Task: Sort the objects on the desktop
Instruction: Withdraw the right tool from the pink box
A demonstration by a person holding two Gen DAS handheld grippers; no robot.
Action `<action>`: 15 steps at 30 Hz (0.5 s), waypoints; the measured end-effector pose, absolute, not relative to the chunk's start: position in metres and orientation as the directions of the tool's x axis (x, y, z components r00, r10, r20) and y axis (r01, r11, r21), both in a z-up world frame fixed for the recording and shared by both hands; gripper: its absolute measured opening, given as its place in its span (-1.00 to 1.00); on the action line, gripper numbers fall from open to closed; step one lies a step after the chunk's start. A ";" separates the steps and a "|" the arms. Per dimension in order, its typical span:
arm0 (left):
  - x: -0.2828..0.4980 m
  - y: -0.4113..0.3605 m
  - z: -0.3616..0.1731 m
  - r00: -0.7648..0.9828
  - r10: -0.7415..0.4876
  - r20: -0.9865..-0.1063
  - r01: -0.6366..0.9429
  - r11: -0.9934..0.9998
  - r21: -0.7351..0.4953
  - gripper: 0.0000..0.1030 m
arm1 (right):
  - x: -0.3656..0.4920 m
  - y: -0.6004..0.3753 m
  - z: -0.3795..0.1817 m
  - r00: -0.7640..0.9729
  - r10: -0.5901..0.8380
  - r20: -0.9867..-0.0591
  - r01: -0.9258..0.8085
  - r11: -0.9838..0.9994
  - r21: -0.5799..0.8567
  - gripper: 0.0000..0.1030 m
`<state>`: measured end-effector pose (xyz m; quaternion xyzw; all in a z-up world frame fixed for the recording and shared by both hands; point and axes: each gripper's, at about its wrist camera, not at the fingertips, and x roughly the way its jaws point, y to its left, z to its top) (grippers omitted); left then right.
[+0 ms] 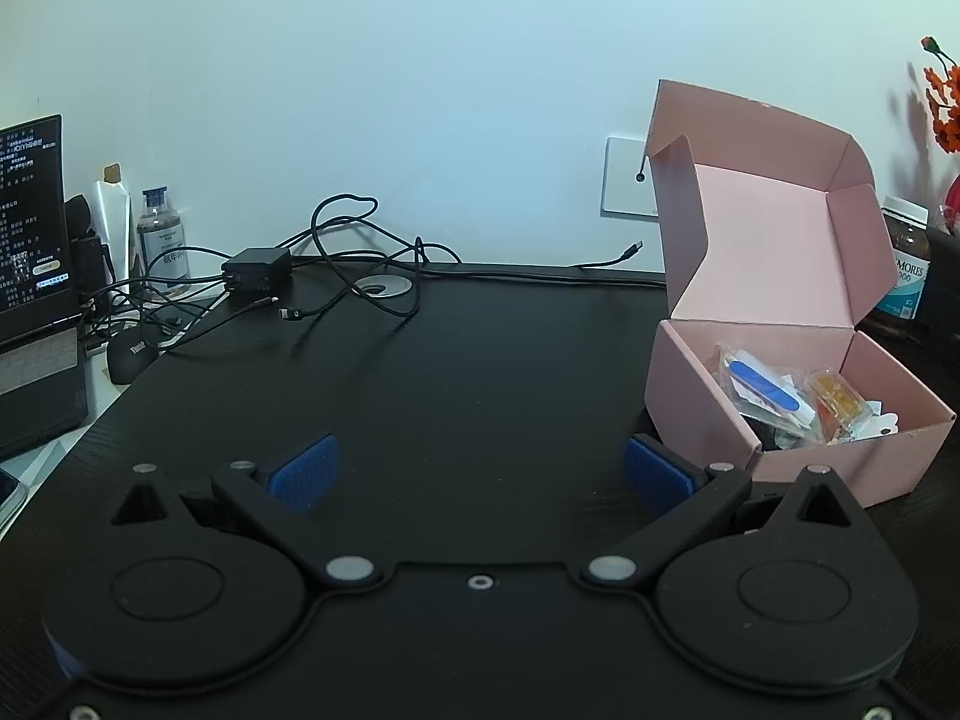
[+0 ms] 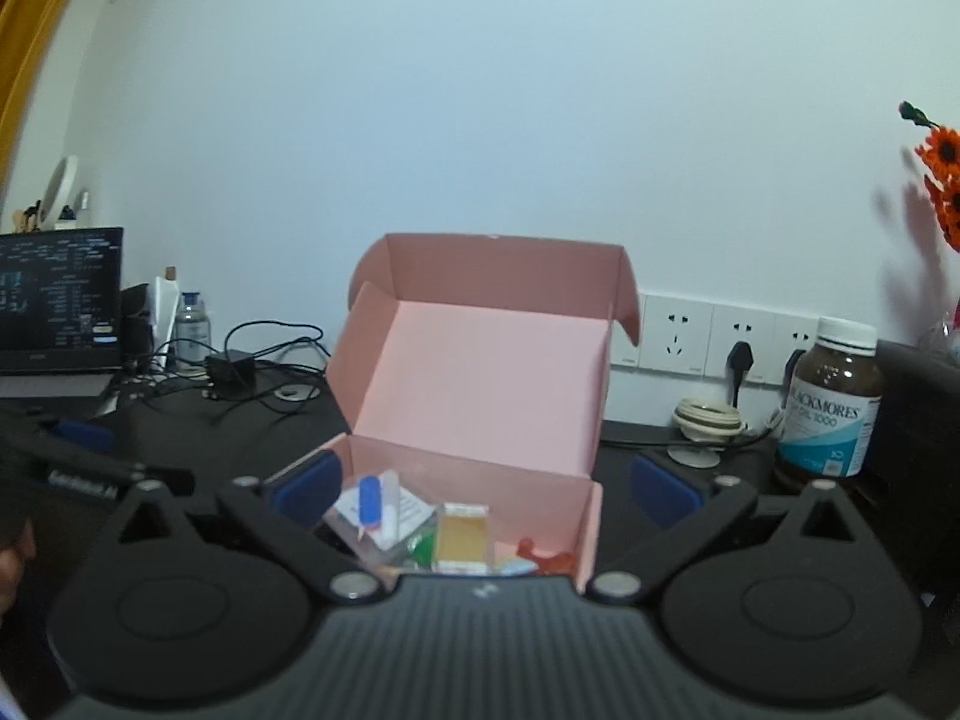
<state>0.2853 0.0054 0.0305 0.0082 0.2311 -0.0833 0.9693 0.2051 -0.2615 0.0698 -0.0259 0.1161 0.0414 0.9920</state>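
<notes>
Brown bottle (image 2: 831, 399) — "BLACKMORES", "1000"

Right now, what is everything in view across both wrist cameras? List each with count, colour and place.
box: 1, pink, lid up, on the desk right of centre
small items: several, mixed colours, inside the box
desk: 1, black
laptop: 1, dark, screen lit, far left
mouse: 1, black, beside the laptop
charger: 1, black, with tangled cables, back of desk
clear bottle: 1, by the laptop
brown jar: 1, white lid, right of the box
sockets: white row on the wall
flowers: orange, far right
left gripper: open, empty, over bare desk
right gripper: open, empty, at the box
</notes>
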 end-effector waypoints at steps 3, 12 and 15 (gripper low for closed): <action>0.285 0.004 0.030 0.881 -0.148 -0.449 0.159 0.987 -0.014 1.00 | 0.198 -0.280 0.064 0.970 0.066 -0.235 -0.064 0.998 0.016 0.99; 0.288 0.004 0.029 0.874 -0.119 -0.471 0.134 0.991 -0.003 1.00 | 0.203 -0.332 0.040 0.957 0.036 -0.289 0.038 0.968 0.247 0.99; 0.289 0.003 0.029 0.872 -0.108 -0.478 0.125 0.992 0.005 1.00 | 0.202 -0.338 0.037 0.955 0.056 -0.290 0.032 0.957 0.290 0.99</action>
